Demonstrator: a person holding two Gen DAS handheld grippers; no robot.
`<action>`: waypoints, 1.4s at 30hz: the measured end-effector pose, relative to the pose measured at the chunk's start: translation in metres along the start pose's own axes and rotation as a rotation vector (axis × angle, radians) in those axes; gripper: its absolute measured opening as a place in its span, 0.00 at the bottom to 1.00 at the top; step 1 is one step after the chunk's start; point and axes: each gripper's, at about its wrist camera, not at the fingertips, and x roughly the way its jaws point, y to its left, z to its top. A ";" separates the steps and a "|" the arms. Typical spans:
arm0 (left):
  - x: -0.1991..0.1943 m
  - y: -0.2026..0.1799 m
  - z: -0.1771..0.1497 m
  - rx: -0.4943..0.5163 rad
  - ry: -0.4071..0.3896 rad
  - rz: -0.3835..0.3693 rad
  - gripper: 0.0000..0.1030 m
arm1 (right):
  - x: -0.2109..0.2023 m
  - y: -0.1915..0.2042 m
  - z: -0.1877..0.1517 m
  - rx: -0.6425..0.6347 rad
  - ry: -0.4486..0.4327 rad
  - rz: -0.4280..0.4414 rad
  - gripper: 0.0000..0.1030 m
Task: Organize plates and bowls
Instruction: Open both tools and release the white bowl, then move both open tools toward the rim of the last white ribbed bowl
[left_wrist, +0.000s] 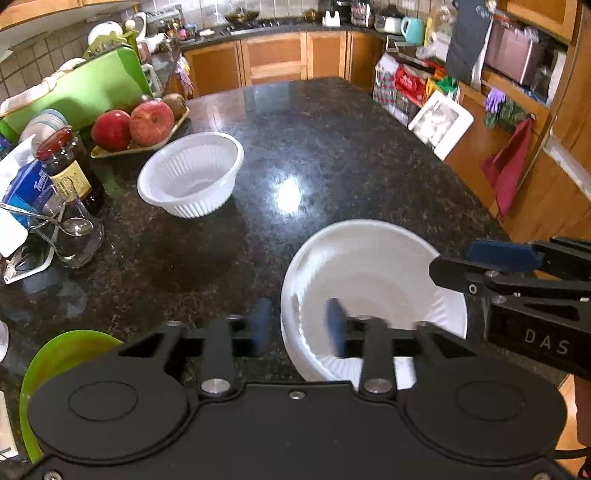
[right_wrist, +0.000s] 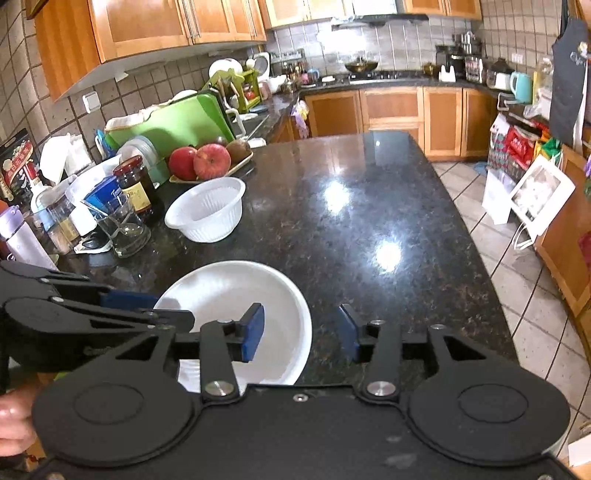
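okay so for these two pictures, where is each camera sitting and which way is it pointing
Left wrist: on the left tongs, angled down over the white plate's left rim; the right tongs enter from the right.
Right wrist: on the right tongs, angled down over the plate's right rim; the left tongs and a hand show at left.
Shared: plate, ribbed white bowl, apples, granite counter.

Both wrist cameras look steeply down the bench (left_wrist: 332, 147) at close range, sharing the plate (right_wrist: 258, 288).

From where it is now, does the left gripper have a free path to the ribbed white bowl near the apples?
Probably yes: the left gripper is open, holds nothing, and bare countertop lies between it and the ribbed white bowl.
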 end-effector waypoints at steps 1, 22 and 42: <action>-0.002 0.001 0.000 -0.005 -0.016 0.006 0.55 | 0.000 0.000 0.000 -0.001 -0.004 -0.002 0.50; -0.001 0.007 0.006 -0.046 -0.010 0.123 0.64 | 0.005 0.000 0.004 -0.016 -0.001 -0.015 0.59; -0.009 0.045 0.017 -0.155 -0.009 0.089 0.64 | -0.003 0.003 0.030 -0.091 -0.025 0.054 0.63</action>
